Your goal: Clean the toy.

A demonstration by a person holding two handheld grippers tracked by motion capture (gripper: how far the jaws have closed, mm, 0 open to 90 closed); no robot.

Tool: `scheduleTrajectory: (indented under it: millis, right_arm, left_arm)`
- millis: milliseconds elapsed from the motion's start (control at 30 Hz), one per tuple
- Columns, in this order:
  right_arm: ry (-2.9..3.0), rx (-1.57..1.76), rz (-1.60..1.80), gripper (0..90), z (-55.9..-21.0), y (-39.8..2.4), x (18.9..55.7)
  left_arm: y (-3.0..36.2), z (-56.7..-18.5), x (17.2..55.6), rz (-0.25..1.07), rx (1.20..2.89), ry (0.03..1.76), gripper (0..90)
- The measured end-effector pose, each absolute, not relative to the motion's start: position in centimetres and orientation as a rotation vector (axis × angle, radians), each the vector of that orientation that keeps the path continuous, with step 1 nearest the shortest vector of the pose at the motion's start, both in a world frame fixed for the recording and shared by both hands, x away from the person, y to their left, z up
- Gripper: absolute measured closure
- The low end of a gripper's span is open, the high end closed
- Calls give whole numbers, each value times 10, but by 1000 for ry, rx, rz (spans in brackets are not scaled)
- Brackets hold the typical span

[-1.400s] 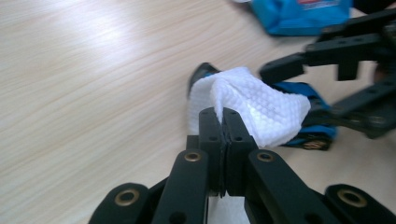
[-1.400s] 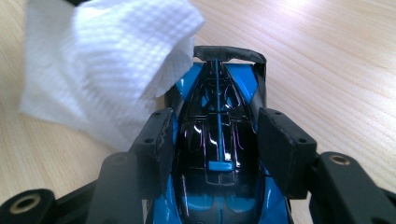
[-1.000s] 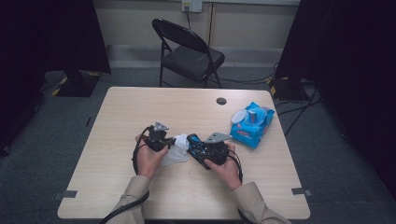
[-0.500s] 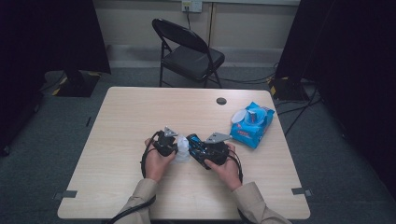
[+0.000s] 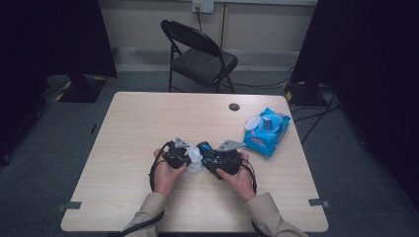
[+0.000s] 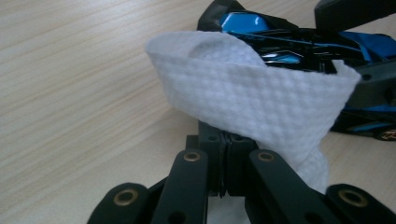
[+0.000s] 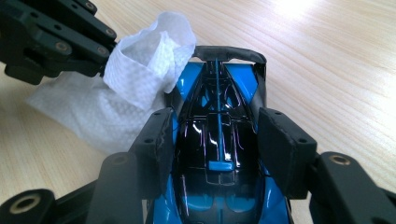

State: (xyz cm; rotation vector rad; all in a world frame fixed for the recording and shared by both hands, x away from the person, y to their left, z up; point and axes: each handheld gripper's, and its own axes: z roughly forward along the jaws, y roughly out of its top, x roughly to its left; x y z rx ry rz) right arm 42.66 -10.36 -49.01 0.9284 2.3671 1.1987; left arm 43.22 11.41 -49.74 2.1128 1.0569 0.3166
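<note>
One toy car (image 7: 219, 140), glossy blue and black, sits between the fingers of the right gripper (image 7: 218, 142), which stand partly open and press on its two flanks. Its long axis runs straight along that gripper, with one end toward the hand and the far end, capped by a dark curved bar, pointing away over the desk (image 5: 148, 123). In the high view the car (image 5: 210, 153) is held low over the middle of the desk, just in front of the person.

Right at that far end is a white wipe (image 6: 252, 98), pinched in the fully closed fingers of the left gripper (image 6: 226, 161). The wipe drapes over the car's left front corner as the right gripper view shows it (image 7: 144, 70), touching the bodywork there. So the left gripper (image 5: 180, 155) is the one that does the wiping; the car's length lies crosswise to it and away toward the right hand, and I judge that the next stroke runs back along the body.

Well apart, near the desk's far right corner, lies a blue wipe packet (image 5: 267, 131) with its lid flap open; what is left inside cannot be made out.
</note>
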Motion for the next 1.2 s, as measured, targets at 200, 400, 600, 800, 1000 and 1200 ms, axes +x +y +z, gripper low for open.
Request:
scheduleTrajectory:
  millis: [200, 400, 600, 800, 1000, 1200]
  right_arm:
    - [2367, 928, 1200, 467, -490, -104, 427]
    - [2367, 928, 1198, 467, -490, -104, 427]
    - [2367, 928, 1198, 467, -490, -104, 427]
    - [2366, 928, 1199, 467, -490, -104, 427]
    - [2367, 928, 1198, 467, -490, -104, 427]
    - [2367, 928, 1198, 467, -490, -103, 427]
  left_arm:
    - [113, -498, 427, 291, 2099, 1052, 883]
    - [107, -499, 421, 263, 2097, 1030, 883]
    - [104, -499, 417, 242, 2104, 1010, 883]
    - [99, -499, 413, 232, 2107, 992, 883]
    - [91, -498, 408, 212, 2122, 967, 883]
    - [86, -498, 404, 197, 2133, 941, 883]
